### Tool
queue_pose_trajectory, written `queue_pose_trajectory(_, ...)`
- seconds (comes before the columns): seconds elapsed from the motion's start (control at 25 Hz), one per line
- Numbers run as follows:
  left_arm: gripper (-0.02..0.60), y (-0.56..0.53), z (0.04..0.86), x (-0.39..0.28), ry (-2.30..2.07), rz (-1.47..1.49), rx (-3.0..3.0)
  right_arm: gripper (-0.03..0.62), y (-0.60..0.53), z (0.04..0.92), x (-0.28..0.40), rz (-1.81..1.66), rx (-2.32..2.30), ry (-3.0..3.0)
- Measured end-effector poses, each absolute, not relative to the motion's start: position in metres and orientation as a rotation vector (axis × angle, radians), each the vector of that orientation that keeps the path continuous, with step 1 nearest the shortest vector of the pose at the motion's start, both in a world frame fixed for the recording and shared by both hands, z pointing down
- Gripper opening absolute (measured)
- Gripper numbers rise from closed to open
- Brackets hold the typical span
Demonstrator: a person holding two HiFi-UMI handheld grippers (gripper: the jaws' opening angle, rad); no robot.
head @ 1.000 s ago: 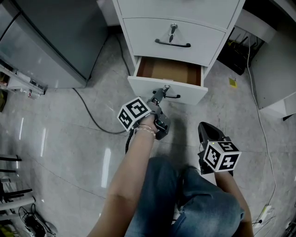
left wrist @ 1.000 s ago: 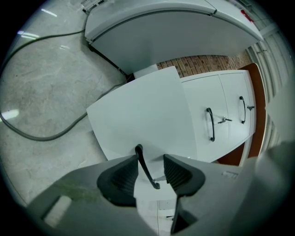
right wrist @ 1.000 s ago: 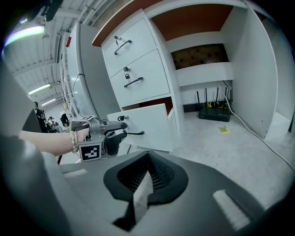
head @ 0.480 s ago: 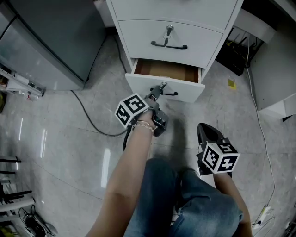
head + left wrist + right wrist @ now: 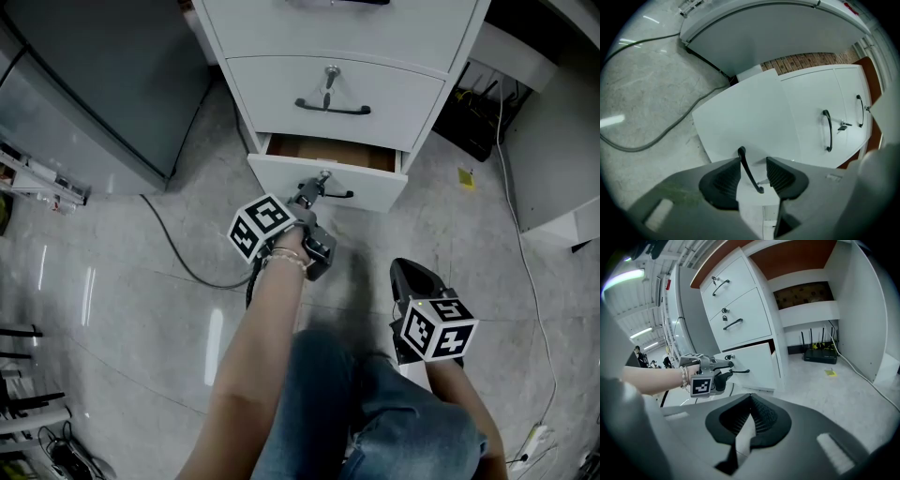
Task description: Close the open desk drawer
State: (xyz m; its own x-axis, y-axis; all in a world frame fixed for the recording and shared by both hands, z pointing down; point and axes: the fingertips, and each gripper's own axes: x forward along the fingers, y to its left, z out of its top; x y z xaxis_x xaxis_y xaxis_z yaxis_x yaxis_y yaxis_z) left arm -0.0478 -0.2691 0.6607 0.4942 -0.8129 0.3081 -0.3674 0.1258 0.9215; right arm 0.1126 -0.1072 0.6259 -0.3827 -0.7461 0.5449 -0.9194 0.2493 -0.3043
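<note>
The bottom drawer [image 5: 375, 192] of the white cabinet [image 5: 281, 80] stands barely ajar, with the left gripper [image 5: 312, 194] holding its jaws parted around the black handle [image 5: 749, 171] and the right gripper [image 5: 749, 420] pressed together, empty, so closing likely needs one last straight push.

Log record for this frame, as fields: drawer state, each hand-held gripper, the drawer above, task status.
drawer: bottom drawer partly open, a strip of brown interior showing
left hand-held gripper: jaws apart, straddling the drawer's black handle, not clamped; cannot tell whether it touches
right hand-held gripper: jaws together, nothing between them, held away from the drawer
drawer above: middle drawer shut
task status: drawer not yet closed
</note>
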Motion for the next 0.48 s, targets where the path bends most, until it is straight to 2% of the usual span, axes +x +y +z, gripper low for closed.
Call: queue_pose_trajectory(0.48,0.176,-0.291,0.661,-0.043,-1.114,-0.462,1.458,-0.002,-0.132,0.626,0.119,0.848,1.519,-2.242)
